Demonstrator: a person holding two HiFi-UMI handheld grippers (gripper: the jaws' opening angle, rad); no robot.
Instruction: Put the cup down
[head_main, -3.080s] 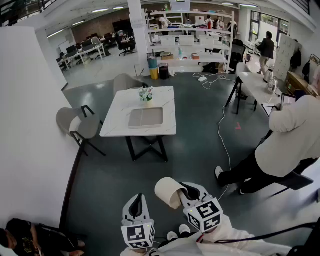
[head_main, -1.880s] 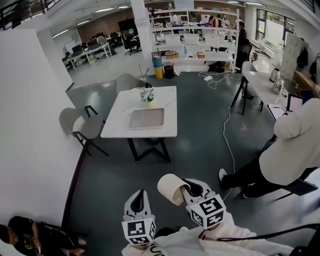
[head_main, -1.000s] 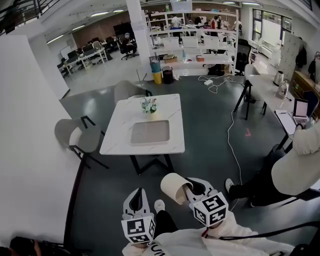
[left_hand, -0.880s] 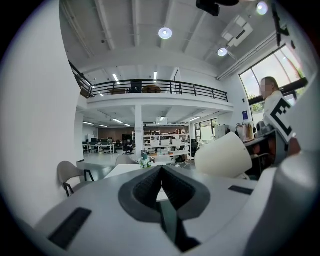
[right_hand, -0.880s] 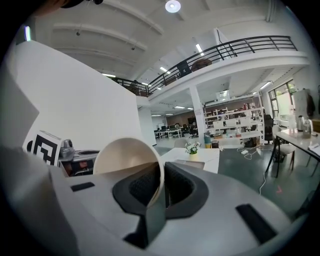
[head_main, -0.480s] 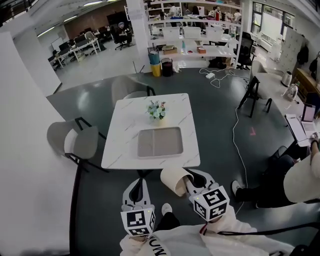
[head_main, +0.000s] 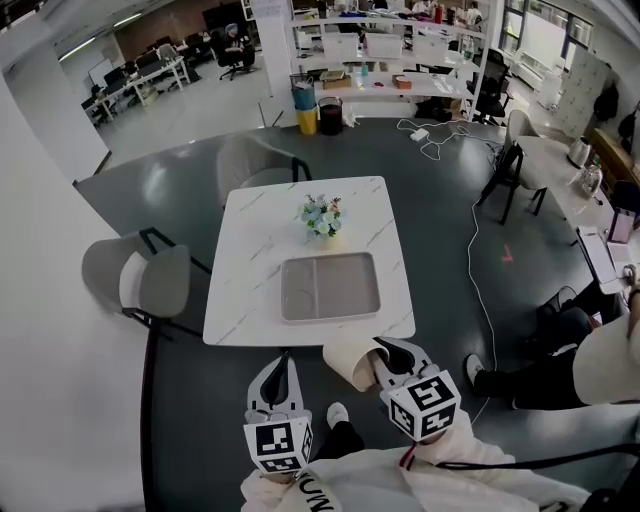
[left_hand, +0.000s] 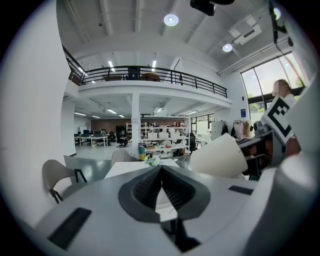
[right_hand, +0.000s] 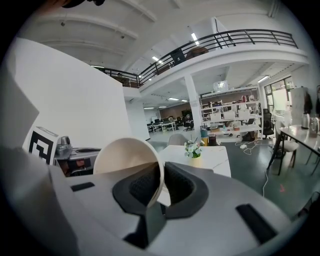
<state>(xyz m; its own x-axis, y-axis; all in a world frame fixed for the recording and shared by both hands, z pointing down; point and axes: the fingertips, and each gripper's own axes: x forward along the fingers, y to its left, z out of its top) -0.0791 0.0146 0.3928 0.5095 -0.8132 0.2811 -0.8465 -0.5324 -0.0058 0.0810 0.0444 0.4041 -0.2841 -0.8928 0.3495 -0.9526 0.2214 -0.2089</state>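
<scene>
Two hand-held grippers showed low in the head view. The right hand-held gripper was closed on the wall of the cup, with one jaw inside the mouth and one outside, so the pale cup hung in the air, tilted over to the left. The left hand-held gripper had its jaws together with nothing between them, just beside the cup. The cup was just short of the near edge of the white surface, which carried a grey tray and a small pot of flowers. To do the step well, the person would probably need to bring the cup over the surface, turn the wrist until the base faces down, lower it until it rests, and only then open the jaws and lift straight out, because the inside jaw could tip such a light cup.
</scene>
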